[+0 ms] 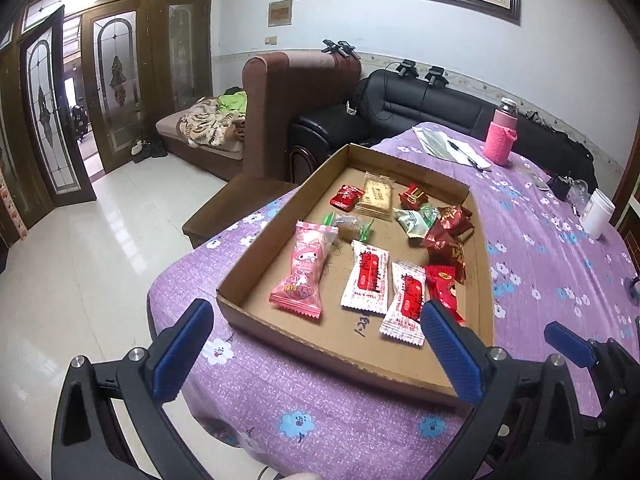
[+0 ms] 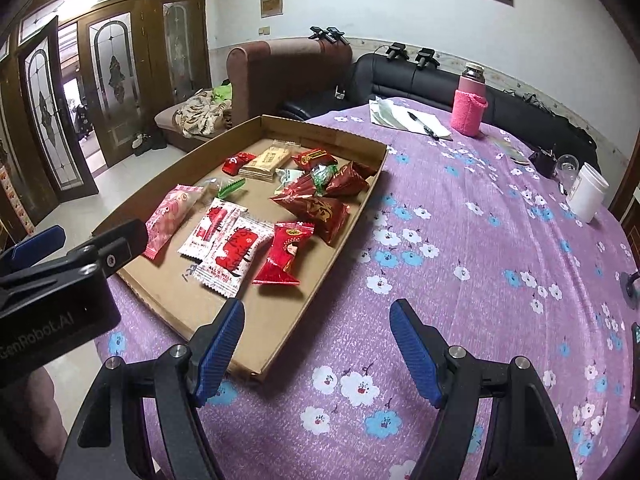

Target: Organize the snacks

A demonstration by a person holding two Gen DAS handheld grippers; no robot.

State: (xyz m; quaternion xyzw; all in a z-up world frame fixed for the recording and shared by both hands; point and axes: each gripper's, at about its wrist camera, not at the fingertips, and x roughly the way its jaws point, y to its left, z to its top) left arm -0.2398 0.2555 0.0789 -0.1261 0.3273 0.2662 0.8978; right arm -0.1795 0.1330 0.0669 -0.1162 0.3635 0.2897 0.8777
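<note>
Left wrist view: left gripper (image 1: 316, 354) jaws apart, empty, cardboard tray (image 1: 256, 270) of snacks (image 1: 365, 283) just ahead — right gripper (image 2: 316, 354) likewise. Risk: loose, overlapping slippery wrappers — a pinch may snag two.

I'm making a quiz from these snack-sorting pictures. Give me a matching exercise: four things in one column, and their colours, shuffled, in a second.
Things:
1. bottle sleeve
2. tray
3. tablecloth
4. gripper pads

Colours:
A. purple with flowers
B. blue
C. pink
D. cardboard brown

Pairs: 1-C, 2-D, 3-A, 4-B
</note>
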